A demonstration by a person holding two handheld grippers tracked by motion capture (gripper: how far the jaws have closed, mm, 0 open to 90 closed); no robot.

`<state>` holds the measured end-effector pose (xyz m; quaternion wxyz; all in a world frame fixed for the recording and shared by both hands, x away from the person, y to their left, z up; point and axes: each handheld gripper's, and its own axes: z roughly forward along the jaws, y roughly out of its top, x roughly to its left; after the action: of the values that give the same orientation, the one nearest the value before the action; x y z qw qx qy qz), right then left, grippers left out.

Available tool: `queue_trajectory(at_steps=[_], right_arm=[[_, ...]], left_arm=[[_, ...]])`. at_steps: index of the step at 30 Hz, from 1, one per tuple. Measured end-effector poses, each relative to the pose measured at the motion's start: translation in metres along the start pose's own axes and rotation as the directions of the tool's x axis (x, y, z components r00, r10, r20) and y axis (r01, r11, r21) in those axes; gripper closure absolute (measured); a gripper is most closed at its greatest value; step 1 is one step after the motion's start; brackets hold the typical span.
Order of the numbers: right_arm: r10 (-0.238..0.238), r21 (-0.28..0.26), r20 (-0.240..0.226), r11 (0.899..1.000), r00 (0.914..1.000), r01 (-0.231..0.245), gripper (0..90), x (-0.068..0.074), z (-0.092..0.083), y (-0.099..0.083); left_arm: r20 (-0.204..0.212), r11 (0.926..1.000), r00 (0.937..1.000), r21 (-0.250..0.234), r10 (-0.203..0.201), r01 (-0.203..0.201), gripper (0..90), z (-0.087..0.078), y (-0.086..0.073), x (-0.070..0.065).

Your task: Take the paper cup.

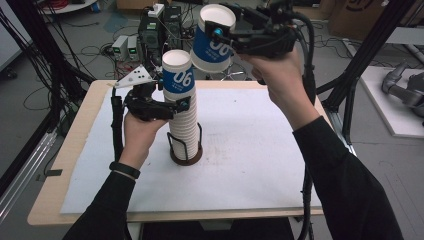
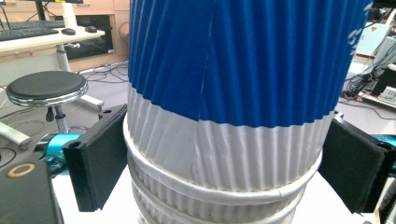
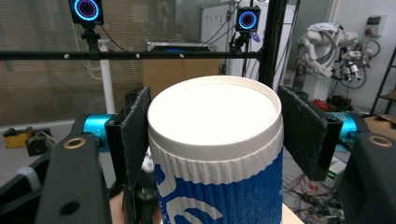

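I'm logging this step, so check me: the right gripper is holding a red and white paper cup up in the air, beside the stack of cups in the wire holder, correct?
Not quite. The cup clamped in the right gripper is blue and white, not red and white, as the high view and the right gripper view show. The rest holds: it is lifted beside the stack in the wire holder.

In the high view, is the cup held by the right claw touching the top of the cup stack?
No, the cup in the right claw hangs tilted in the air, up and to the right of the cup stack.
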<state>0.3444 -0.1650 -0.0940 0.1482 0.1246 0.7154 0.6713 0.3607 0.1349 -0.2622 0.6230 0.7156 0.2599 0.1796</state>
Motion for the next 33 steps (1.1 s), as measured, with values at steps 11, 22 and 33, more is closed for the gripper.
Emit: queue_trajectory(at_steps=[11,22,33], right_arm=[[0.005,0.036,0.032,0.999,0.9995,-0.006,30.5,-0.001,-0.037,-0.042],[0.024,0.065,0.067,0.997,0.9975,-0.029,30.4,-0.002,-0.063,-0.089],[0.066,0.088,0.09,0.993,0.9938,-0.074,30.5,0.0,-0.085,-0.145]], left_arm=[[-0.001,1.0,1.0,0.003,0.002,-0.002,10.8,0.0,0.0,0.0],[-0.005,1.0,1.0,0.003,0.003,-0.003,10.8,0.0,0.0,-0.001],[-0.008,1.0,1.0,0.001,0.005,-0.005,10.8,0.0,0.0,-0.001]])
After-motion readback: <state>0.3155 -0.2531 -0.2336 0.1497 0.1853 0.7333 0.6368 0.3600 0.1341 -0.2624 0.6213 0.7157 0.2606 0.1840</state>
